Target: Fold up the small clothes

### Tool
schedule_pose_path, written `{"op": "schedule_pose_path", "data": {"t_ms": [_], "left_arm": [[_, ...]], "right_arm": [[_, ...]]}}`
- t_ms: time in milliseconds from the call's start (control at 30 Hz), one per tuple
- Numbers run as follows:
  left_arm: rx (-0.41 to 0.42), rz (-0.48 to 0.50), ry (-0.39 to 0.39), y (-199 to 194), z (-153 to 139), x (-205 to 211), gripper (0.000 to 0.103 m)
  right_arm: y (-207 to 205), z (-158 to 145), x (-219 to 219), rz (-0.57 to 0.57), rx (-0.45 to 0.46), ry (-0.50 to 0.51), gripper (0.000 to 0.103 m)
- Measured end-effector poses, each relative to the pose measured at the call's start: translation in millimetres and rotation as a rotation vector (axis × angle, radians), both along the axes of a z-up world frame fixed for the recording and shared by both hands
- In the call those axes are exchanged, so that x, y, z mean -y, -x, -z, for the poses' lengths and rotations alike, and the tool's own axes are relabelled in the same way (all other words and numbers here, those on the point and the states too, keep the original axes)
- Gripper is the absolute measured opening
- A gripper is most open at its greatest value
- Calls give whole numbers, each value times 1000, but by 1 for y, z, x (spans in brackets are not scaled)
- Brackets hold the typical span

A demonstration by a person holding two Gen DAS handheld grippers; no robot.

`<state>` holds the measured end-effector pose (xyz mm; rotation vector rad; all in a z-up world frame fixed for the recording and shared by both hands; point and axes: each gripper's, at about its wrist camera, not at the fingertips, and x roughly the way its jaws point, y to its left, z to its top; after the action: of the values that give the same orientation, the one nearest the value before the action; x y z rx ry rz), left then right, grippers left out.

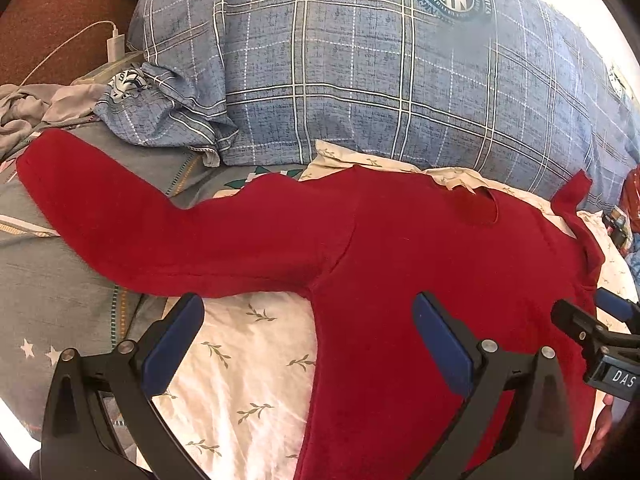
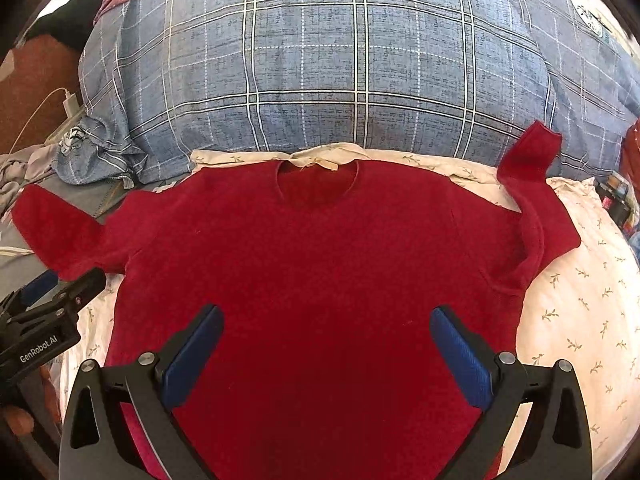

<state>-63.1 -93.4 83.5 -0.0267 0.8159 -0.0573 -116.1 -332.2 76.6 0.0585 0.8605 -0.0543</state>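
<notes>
With both grippers, left (image 1: 308, 328) and right (image 2: 326, 338), gaping empty over the sweater (image 2: 312, 280), its right sleeve (image 2: 528, 168), propped on the pillow (image 2: 320, 80) at the sheet's (image 2: 580, 300) far edge, risked folding crooked.

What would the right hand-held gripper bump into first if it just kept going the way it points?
Most likely the red sweater: the open right hand-held gripper points across its chest toward the neckline, with the blue plaid pillow behind. Its height above the fabric is unclear.
</notes>
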Motion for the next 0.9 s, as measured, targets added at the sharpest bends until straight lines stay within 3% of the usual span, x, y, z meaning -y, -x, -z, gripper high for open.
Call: {"op": "schedule_pose_path", "data": {"t_ms": [267, 433, 600, 733, 900], "left_arm": [[12, -47, -10, -4, -7, -24, 103], [33, -179, -68, -20, -12, -69, 103], [56, -347, -173, -44, -19, -121, 103], [61, -440, -191, -58, -20, -157, 103], [9, -467, -169, -79, -8, -178, 99]], "right_arm": [[1, 2, -5, -23, -11, 1, 103], [0, 4, -7, -30, -20, -13, 103], [-3, 8, -12, -44, -37, -13, 103], [-4, 11, -17, -56, -50, -13, 103], [-6, 15, -20, -69, -67, -10, 103]]}}
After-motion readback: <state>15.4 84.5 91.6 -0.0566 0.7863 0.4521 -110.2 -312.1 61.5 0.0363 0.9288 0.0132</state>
